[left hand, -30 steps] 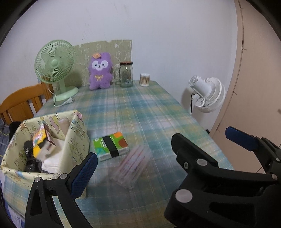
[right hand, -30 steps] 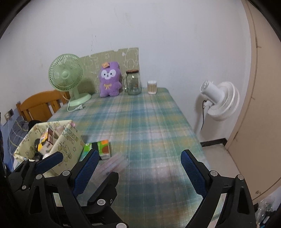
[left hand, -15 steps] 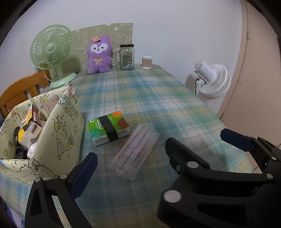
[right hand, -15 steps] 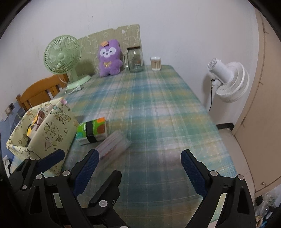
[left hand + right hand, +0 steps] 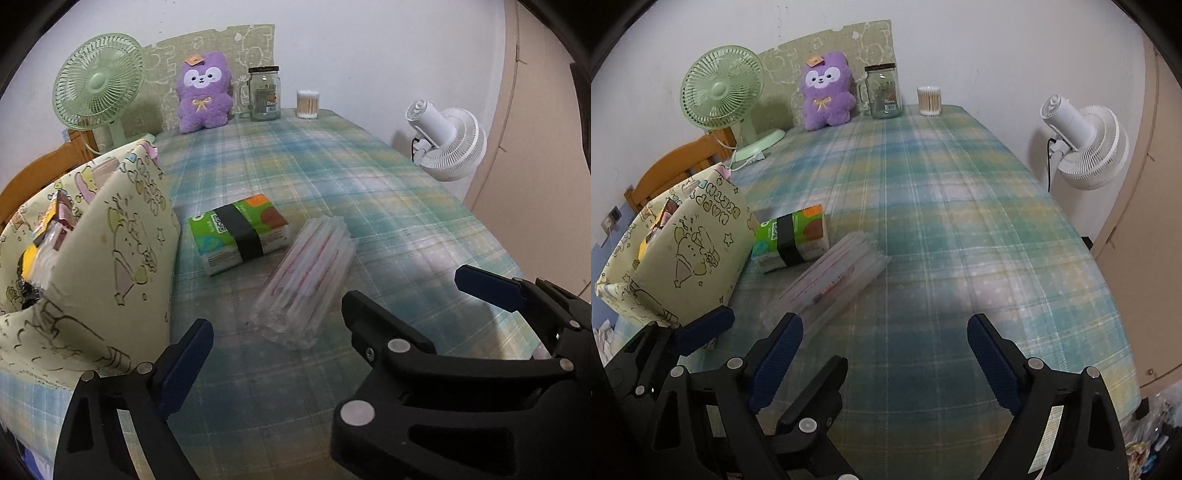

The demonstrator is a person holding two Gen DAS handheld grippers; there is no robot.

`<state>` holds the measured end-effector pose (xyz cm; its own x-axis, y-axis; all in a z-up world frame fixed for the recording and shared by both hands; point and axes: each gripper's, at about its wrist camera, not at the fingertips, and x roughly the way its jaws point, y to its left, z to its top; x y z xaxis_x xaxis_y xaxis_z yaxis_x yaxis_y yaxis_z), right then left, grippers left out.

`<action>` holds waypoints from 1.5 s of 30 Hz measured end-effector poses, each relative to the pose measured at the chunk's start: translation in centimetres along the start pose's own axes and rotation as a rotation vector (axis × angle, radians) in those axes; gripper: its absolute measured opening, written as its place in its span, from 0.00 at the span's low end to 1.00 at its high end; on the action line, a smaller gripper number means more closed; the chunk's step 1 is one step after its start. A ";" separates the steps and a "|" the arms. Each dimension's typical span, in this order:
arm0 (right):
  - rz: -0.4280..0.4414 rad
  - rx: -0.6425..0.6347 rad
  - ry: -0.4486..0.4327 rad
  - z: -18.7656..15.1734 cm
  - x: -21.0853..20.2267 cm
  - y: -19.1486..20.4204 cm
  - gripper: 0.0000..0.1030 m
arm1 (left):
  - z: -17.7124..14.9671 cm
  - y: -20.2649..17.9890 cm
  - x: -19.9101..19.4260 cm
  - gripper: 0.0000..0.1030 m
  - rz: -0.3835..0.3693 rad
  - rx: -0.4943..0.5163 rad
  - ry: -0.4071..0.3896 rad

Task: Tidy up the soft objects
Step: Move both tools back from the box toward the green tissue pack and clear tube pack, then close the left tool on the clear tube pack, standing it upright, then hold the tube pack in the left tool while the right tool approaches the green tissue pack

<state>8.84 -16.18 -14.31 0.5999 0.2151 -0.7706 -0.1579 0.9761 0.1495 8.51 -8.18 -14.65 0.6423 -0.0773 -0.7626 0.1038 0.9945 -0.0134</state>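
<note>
A green tissue pack [image 5: 238, 230] with a black band lies on the plaid tablecloth [image 5: 332, 177], beside a clear pack of straws [image 5: 306, 284]. A pale yellow fabric bin [image 5: 110, 258] holding several items stands left of them. A purple plush [image 5: 203, 96] sits at the table's far end. My left gripper [image 5: 273, 325] is open and empty just before the straws. My right gripper [image 5: 884, 350] is open and empty, right of the straws [image 5: 827, 280]. The tissue pack [image 5: 792, 240], bin [image 5: 683, 251] and plush [image 5: 827, 92] also show in the right wrist view.
A green desk fan [image 5: 98, 88], a glass jar [image 5: 264, 94] and a cotton swab tub [image 5: 307, 104] stand at the far end. A white floor fan [image 5: 448, 142] stands off the right edge. A wooden chair [image 5: 676, 166] is behind the bin.
Both grippers have moved forward and lower toward the straws and tissue pack, which now appear larger and nearer. Both stay open.
</note>
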 end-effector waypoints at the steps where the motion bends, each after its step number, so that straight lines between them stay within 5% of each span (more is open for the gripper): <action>1: -0.005 -0.001 0.002 0.0 0.1 -0.1 0.90 | 0.0 -0.1 0.1 0.90 -0.005 0.006 0.004; 27: -0.031 0.050 0.004 1.6 1.4 -3.8 0.90 | 2.5 -2.4 2.9 0.76 0.021 0.061 0.003; 30: -0.030 0.056 0.014 1.7 1.9 -3.9 0.90 | 2.6 -2.1 3.7 0.66 0.050 0.059 0.025; 36: -0.005 0.066 0.021 1.8 2.3 -3.8 0.90 | 2.6 -2.1 3.6 0.29 0.065 0.056 0.026; 45: 0.013 0.046 -0.017 1.8 0.8 -2.8 0.90 | 2.4 -1.0 1.9 0.19 0.081 -0.014 -0.009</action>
<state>11.12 -18.72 -14.24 0.6109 0.2280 -0.7581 -0.1296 0.9735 0.1884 11.46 -9.54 -14.56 0.6546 0.0029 -0.7559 0.0408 0.9984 0.0392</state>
